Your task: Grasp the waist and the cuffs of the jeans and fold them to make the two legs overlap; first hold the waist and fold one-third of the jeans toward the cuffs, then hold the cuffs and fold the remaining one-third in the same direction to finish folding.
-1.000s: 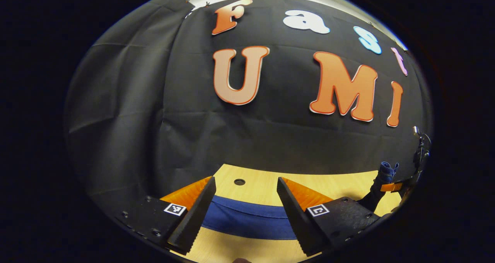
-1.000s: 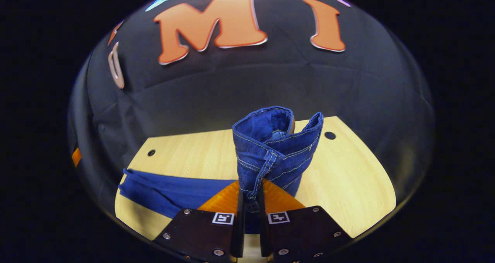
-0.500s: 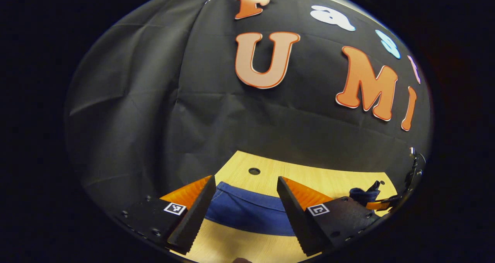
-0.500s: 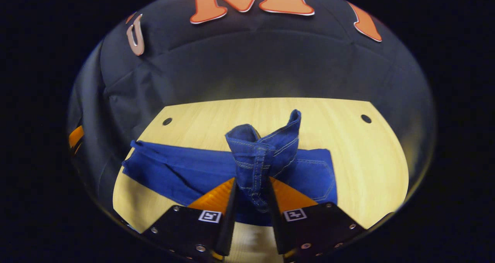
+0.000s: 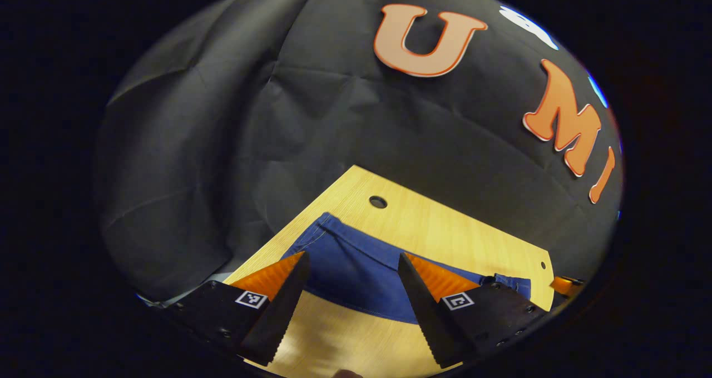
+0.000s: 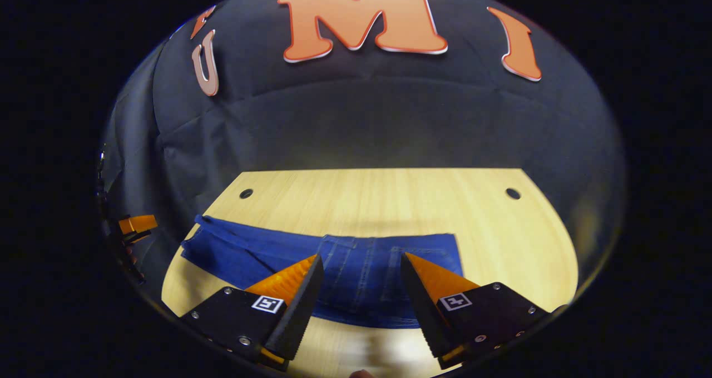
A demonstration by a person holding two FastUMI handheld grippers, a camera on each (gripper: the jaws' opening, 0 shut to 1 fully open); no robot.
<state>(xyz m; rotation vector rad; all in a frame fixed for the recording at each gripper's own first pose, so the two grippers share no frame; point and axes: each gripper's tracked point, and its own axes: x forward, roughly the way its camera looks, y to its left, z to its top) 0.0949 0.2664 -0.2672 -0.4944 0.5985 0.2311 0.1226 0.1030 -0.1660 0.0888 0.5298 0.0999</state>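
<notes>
**Waist let go, first fold down**

Left gripper view: since a second ago the camera has tipped down, so more of the table [image 5: 445, 228] and the jeans [image 5: 356, 272] now show. The left gripper [image 5: 351, 306] hangs just above the table with its fingers spread apart and nothing between them but air; the cuff end of the jeans lies flat ahead of it, its hem running toward the table's left edge. At the far right of this view a scrap of denim and an orange part of the other gripper peek in.

Right gripper view: half a second ago the fingers were pinched on a bunched waistband held up off the table; now the right gripper [image 6: 361, 306] stands wide open and empty, and the waist [image 6: 384, 267] lies flat on the jeans, seams and a pocket facing up. The legs run off to the left, resting on the table.

Handling, as a judgement: denim is soft but fairly heavy and thick at the seams, so it drapes and sags when lifted (a single pinch point lets the rest droop). It is not slippery or fragile. The doubled hem at the cuffs looks the firmest place to take hold for the last fold.

Writing: no brand or label can be read on the jeans; the small square markers on the grippers carry patterns, not words.
</notes>
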